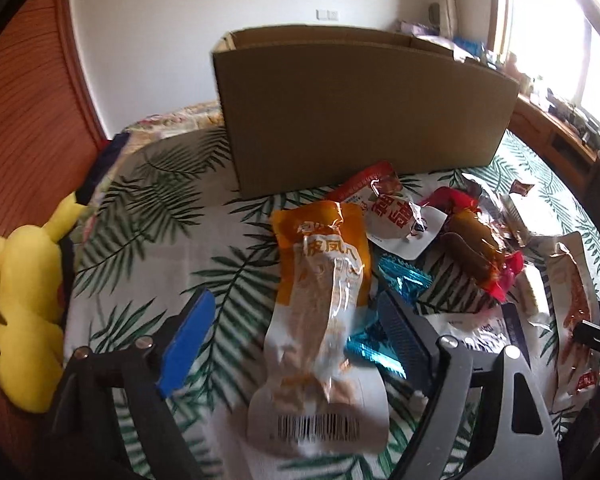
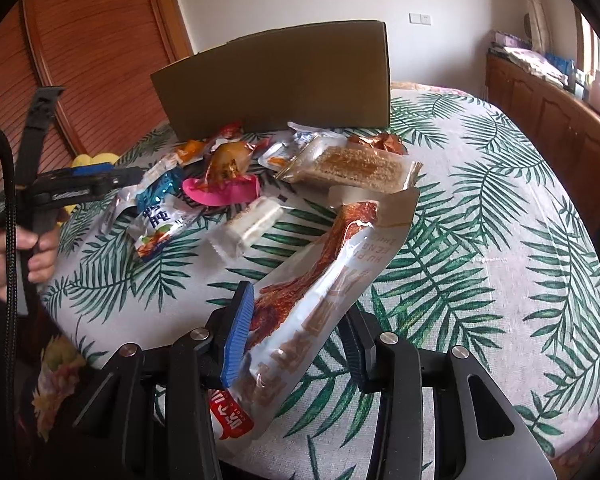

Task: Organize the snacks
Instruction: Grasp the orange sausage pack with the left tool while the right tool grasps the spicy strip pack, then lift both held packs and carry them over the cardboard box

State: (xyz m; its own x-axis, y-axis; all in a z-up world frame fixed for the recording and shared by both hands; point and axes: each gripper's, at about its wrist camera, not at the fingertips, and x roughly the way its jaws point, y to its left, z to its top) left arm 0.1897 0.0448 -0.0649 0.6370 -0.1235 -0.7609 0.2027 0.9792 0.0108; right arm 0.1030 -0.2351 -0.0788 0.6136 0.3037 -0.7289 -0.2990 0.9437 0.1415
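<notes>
The right gripper point(image 2: 296, 336) clamps a long white snack pouch point(image 2: 320, 280). The left gripper point(image 1: 296, 320) stands open astride an orange-and-white packet point(image 1: 320, 300) lying on the leaf-print worktop point(image 2: 480, 220), near the cardboard box point(image 1: 360, 108).

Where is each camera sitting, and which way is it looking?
Left wrist view: sits on the left gripper, looking forward and down at the orange-and-white snack packet between its fingers, with the cardboard box behind; only the gripper's own fingers show.
Right wrist view: sits on the right gripper, looking forward and down at the long white packet between its pads; a hand holding the left gripper shows at the left edge.
Both share the box, the snack pile and the leaf-print cloth.
</notes>
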